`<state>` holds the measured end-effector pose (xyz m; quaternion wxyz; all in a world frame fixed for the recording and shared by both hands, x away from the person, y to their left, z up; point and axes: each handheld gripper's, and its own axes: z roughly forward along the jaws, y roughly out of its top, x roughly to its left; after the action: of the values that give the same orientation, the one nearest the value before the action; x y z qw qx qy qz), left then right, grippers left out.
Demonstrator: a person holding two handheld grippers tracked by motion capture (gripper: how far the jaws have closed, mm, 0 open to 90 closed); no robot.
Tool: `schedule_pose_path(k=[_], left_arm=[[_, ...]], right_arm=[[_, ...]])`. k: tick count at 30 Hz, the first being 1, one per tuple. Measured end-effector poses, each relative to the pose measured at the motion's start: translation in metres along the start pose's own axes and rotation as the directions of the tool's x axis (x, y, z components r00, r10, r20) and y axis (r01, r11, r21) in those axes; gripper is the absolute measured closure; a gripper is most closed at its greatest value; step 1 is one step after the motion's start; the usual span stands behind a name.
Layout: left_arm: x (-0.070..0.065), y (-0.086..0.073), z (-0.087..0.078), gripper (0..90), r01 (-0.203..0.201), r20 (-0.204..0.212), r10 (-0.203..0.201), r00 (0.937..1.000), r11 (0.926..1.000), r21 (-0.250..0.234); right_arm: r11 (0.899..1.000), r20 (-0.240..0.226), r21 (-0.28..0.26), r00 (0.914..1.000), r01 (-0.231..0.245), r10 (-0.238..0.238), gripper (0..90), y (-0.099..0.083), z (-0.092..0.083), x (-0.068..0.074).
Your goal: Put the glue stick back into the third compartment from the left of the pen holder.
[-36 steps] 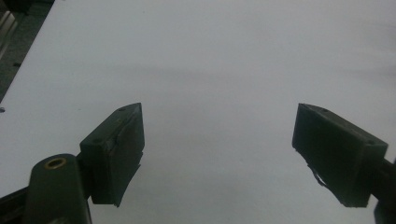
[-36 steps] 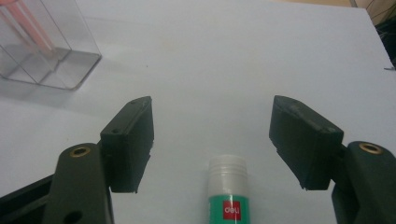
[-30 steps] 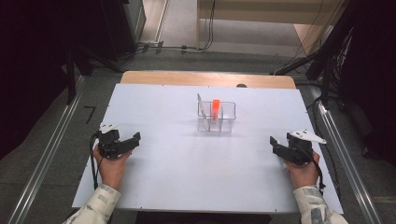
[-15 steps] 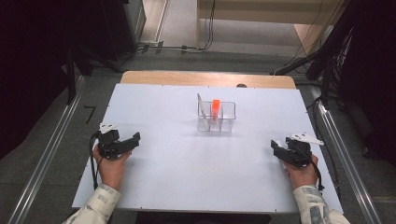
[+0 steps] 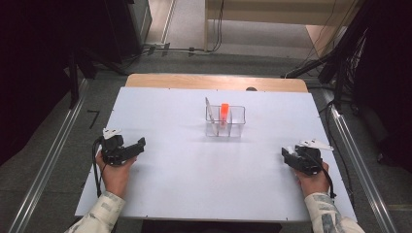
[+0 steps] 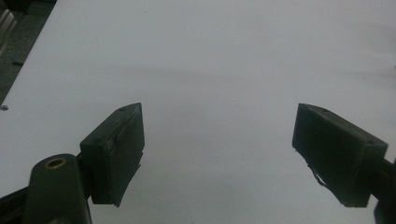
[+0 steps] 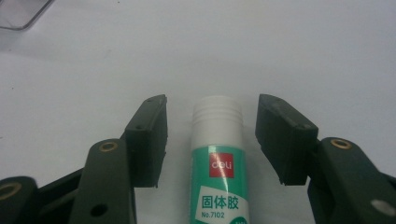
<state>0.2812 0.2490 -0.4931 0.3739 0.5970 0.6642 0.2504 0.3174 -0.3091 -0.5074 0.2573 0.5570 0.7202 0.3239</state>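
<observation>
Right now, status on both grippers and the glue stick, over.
Left gripper open, nothing between jaws. Right gripper has just been closing around the glue stick, gaps both sides, no grip yet. Clear organiser farther up the table, not in the way.

Each black hand-held gripper point(image 5: 140, 145) trails a cable; pale patterned sleeves point(image 5: 103, 213).

A: Your glue stick point(image 7: 217, 158) runs off the bottom edge in the right gripper view; its lower end is unseen.
B: From the high view your right gripper point(image 5: 291, 158) covers it; the compartments of the clear organiser point(image 5: 225, 122) are too small to tell apart.
</observation>
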Motion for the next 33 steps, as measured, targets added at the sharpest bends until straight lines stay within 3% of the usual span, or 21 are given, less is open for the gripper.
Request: schedule_pose_path(k=[23, 33], left_arm=[[-0.0008, -0.0003, 0.0004, 17.7, -0.002, 0.0, 0.002, 1.0, 1.0, 0.002], [-0.0008, -0.0003, 0.0004, 17.7, -0.001, 0.0, 0.001, 1.0, 1.0, 0.002]], right_arm=[[0.999, -0.001, 0.038, 0.9998, -0.018, 0.018, 48.7, -0.0013, 0.0037, -0.0009], [0.999, 0.019, 0.034, 0.9997, -0.015, 0.015, 57.9, -0.0027, 0.0031, -0.0001]])
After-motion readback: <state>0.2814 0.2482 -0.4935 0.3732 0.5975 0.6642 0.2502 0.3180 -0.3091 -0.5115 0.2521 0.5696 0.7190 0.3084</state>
